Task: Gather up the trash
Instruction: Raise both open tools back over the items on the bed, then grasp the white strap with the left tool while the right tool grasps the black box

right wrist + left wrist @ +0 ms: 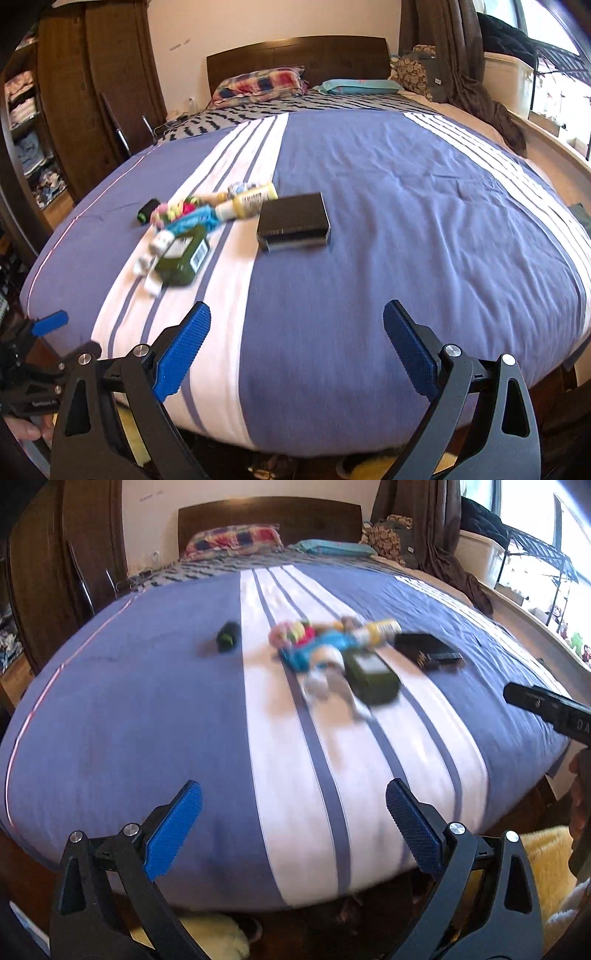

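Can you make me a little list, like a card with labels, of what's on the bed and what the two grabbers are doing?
place: bed with a blue and white striped cover
pile on the white stripe: dark green bottle, yellow bottle, crumpled colourful wrappers
beside the pile: flat black box
off alone: small black and green thing, too blurred to name
pillows: checked pillow and teal pillow by the headboard
left gripper: open, holding nothing
right gripper: open, holding nothing
trash picked up: none yet

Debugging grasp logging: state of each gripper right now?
Left gripper: open, nothing between its pads, above the near edge of the bed.
Right gripper: open, empty too.
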`<state>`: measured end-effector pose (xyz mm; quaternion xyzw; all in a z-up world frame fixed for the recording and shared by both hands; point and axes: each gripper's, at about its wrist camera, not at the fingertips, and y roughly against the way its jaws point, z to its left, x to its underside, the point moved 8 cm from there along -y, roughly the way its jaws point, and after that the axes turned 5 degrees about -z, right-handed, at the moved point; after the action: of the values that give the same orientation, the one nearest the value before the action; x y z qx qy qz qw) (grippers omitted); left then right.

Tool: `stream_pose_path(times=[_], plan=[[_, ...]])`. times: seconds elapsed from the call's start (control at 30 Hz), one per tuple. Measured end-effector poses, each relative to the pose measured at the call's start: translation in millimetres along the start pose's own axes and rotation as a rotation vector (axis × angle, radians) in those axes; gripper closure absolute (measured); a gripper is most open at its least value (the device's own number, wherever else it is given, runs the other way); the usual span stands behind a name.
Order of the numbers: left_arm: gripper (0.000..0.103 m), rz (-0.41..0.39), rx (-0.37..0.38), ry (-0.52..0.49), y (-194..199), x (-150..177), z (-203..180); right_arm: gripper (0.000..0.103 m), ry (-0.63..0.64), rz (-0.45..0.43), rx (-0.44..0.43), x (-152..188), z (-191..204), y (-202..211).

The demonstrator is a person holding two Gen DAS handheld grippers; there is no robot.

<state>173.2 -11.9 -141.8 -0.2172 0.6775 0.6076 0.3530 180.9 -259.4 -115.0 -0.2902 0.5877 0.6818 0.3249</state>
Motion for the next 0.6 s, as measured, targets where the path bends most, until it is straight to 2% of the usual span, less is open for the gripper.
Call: stream_pose_path(times=[0.17, 0.3, 0.6], plan=[[0.029, 0.004, -0.001, 0.002, -26.4, -26.7, 6.2, 0.008, -0.003, 0.004, 0.003, -18.6, 0.1, -25.1], [0.047, 0.027, 0.024, -0.002, -45.0, -36.6, 7.7, 0.008, 0.008, 0.002, 0.009, -32.4, 3.2, -44.4], [0.071, 0.061, 0.067, -0.019, -76.2, -47.0, -2.0, 0.008, 0.042, 0.021, 0.023, -50.7, 11.3, -85.2]])
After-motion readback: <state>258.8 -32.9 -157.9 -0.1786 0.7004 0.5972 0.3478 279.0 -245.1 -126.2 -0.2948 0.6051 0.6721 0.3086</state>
